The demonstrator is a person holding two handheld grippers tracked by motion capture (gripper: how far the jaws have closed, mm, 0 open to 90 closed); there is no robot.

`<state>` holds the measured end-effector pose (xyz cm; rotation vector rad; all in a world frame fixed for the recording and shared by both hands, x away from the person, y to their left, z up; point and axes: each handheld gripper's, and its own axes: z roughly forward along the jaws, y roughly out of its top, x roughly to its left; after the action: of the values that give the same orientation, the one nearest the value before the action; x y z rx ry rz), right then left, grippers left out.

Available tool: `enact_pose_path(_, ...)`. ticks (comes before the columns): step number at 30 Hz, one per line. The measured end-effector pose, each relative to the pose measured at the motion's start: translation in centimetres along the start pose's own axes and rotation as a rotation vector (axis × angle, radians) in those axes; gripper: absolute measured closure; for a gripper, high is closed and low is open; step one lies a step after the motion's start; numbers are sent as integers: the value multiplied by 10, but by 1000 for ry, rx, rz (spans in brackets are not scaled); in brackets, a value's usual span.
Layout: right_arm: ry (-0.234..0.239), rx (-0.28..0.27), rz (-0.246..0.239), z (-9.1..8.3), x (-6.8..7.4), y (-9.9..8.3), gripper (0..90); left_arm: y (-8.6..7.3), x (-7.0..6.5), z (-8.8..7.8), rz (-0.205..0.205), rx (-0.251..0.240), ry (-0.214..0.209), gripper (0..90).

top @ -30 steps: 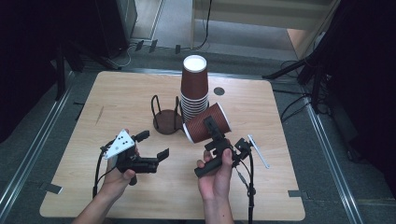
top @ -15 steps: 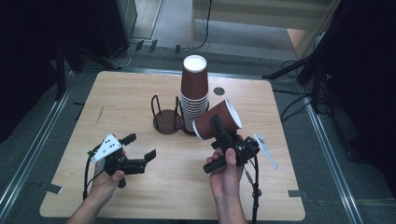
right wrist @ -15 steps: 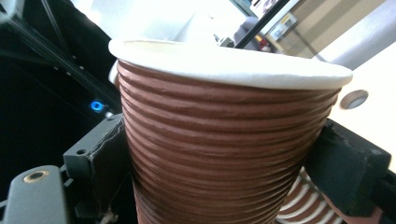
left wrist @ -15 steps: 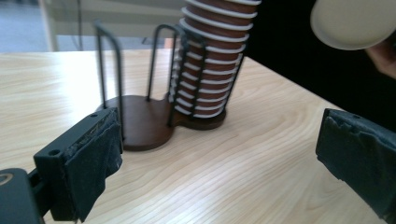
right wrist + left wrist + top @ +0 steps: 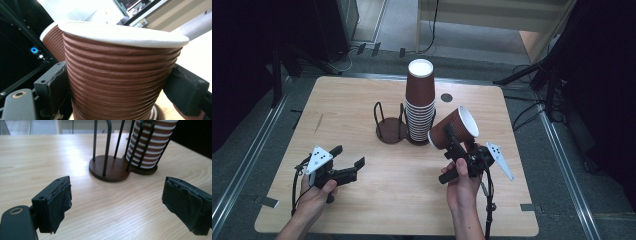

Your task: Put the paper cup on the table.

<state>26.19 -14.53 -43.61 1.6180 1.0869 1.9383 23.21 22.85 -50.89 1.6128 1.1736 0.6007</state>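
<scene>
- Right gripper clamps 1 brown cup, tilted, mouth up and right, just beside the cup stack
- Left gripper sits well left; jaws apart, just been closing on nothing; right hand nearer the stack

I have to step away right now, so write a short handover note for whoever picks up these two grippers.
Right gripper: shut on one brown paper cup, held tilted above the table, just right of the stack.
Left gripper: nothing between its jaws, which have just been closing; it sits low over the table, front left of the rack.
Cup stack: upright in the right ring of the wire rack; the left ring is empty.
Done: one cup in hand.
Left: probably place it, perhaps in the empty ring.
</scene>
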Motion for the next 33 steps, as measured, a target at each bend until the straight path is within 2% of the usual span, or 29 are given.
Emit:
enact_pose_path(2, -8, 0, -12, 0, 0, 0, 131, -1, 1, 0, -4, 12, -8, 73)
enact_pose_path(3, -17, -8, -51, 1, -1, 0, 130, -1, 2, 0, -3, 17, -12, 60)
enact_pose_path(4, -17, -8, -51, 1, -1, 0, 130, -2, 2, -1, -6, 21, -19, 60)
enact_pose_path(5, -15, -14, -89, 2, -3, 1, 131, -4, 4, -1, -10, 29, -35, 26)
enact_pose_path(7, -12, -14, -101, 2, -3, 1, 131, -6, 5, -1, -6, 35, -31, 22)
enact_pose_path(8, -9, -19, -117, 2, -4, 2, 131, -8, 5, -1, -3, 47, -18, 22)
enact_pose_path(9, -12, -27, -163, 3, -4, 4, 131, -10, 8, -1, -12, 52, -10, 22)
enact_pose_path(12, -25, -40, -218, 4, -5, 6, 131, -12, 13, -2, -16, 54, 8, 22)
enact_pose_path(13, -25, -40, -218, 4, -5, 6, 131, -12, 13, -2, -16, 54, 8, 22)
enact_pose_path(17, -55, -45, -301, 9, -10, 11, 131, -18, 22, -3, -32, 67, 52, 19)
enact_pose_path(18, -55, -45, -301, 9, -10, 11, 131, -18, 22, -3, -32, 67, 52, 9)
enact_pose_path(19, -71, -45, -331, 10, -13, 13, 131, -20, 26, -4, -47, 67, 58, 7)
enact_pose_path(22, -79, -47, -348, 12, -16, 14, 131, -20, 30, -6, -51, 61, 71, 7)
enact_pose_path(26, -109, -41, -392, 16, -25, 15, 131, -25, 38, -11, -55, 78, 86, 7)
enact_pose_path(33, -137, -37, -435, 23, -32, 16, 131, -32, 50, -19, -58, 88, 116, 7)
